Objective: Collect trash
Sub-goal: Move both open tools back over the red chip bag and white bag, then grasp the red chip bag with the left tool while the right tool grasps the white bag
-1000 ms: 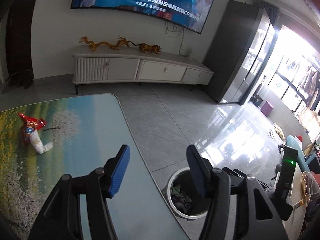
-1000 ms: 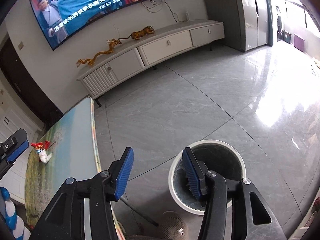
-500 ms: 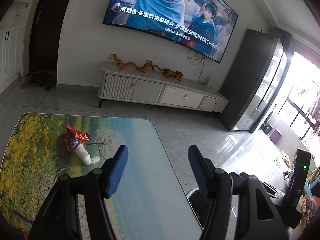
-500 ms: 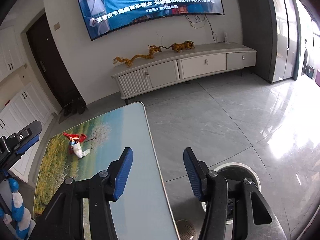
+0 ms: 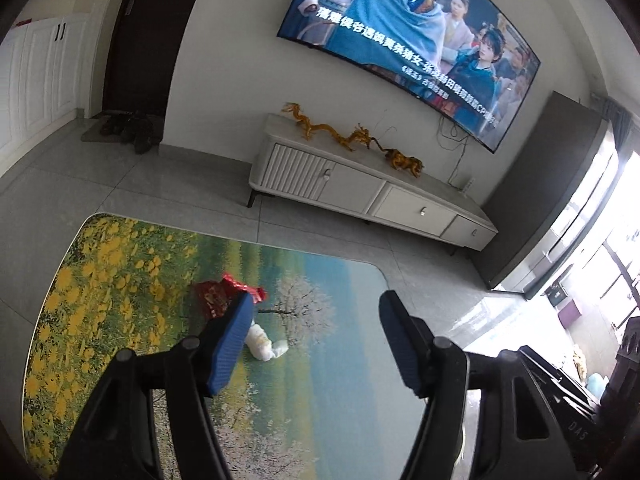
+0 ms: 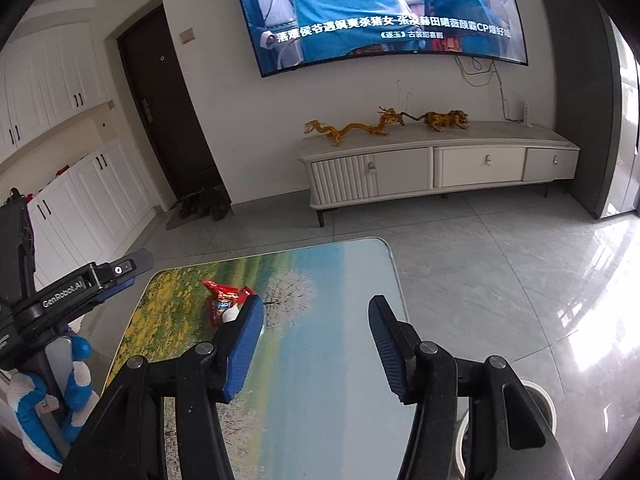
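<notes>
A red snack wrapper (image 5: 214, 294) and a crumpled white tissue (image 5: 264, 344) lie together on the table with the landscape print (image 5: 120, 280). My left gripper (image 5: 316, 336) is open and empty, above the table, with its left finger partly covering the trash. In the right wrist view the wrapper (image 6: 222, 300) lies just beyond the left fingertip of my right gripper (image 6: 314, 328), which is open and empty over the table (image 6: 320, 280). The white trash bin (image 6: 544, 400) stands on the floor at the lower right, mostly hidden behind the right gripper.
A white TV cabinet (image 6: 436, 164) with golden figurines stands against the far wall under a large TV (image 6: 380, 8). The left gripper's body (image 6: 60, 296) shows at the left edge of the right wrist view. White cupboards (image 6: 60, 184) and a dark door (image 6: 168, 112) are at the left.
Both grippers have swung left and up, from over the trash bin to over the table. The wrapper and tissue now lie close in front of both. Both grippers stay open.
</notes>
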The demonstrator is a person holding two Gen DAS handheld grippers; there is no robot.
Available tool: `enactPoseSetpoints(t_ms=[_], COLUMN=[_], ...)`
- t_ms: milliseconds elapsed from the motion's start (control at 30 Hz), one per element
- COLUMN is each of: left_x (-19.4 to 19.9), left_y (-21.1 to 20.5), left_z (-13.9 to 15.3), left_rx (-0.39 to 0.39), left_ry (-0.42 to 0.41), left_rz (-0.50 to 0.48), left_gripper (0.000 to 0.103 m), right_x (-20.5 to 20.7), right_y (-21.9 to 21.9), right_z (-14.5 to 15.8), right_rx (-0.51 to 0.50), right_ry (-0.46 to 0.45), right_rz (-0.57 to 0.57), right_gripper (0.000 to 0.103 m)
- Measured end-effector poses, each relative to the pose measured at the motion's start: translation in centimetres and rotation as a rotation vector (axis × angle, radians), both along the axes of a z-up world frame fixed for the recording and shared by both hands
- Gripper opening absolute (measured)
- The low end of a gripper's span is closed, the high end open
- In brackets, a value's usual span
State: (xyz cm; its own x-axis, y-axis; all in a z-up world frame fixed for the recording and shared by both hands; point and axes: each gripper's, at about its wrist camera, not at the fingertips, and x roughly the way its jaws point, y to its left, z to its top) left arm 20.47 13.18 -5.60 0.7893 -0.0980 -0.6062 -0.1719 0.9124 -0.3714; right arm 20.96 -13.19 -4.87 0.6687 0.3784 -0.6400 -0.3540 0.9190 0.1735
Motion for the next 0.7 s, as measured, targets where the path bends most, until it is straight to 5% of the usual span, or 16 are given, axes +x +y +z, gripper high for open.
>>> enactPoseSetpoints(t_ms=[300, 700], left_x=[5.0, 12.4], left_y=[5.7, 4.5], left_z=[-4.5, -12.8], left_rx=[-0.047, -0.028], left_ry=[0.126, 0.309], left_rz=[0.067, 0.018], left_gripper=[0.063, 0.063], right_x=[4.0, 7.8], right_y=[6.8, 12.4], right_z=[-4.7, -13.2], right_rx=[-0.024, -0.061], right_ry=[0.07, 0.19], right_rz=[0.194, 0.37], right_gripper=[0.052, 0.052])
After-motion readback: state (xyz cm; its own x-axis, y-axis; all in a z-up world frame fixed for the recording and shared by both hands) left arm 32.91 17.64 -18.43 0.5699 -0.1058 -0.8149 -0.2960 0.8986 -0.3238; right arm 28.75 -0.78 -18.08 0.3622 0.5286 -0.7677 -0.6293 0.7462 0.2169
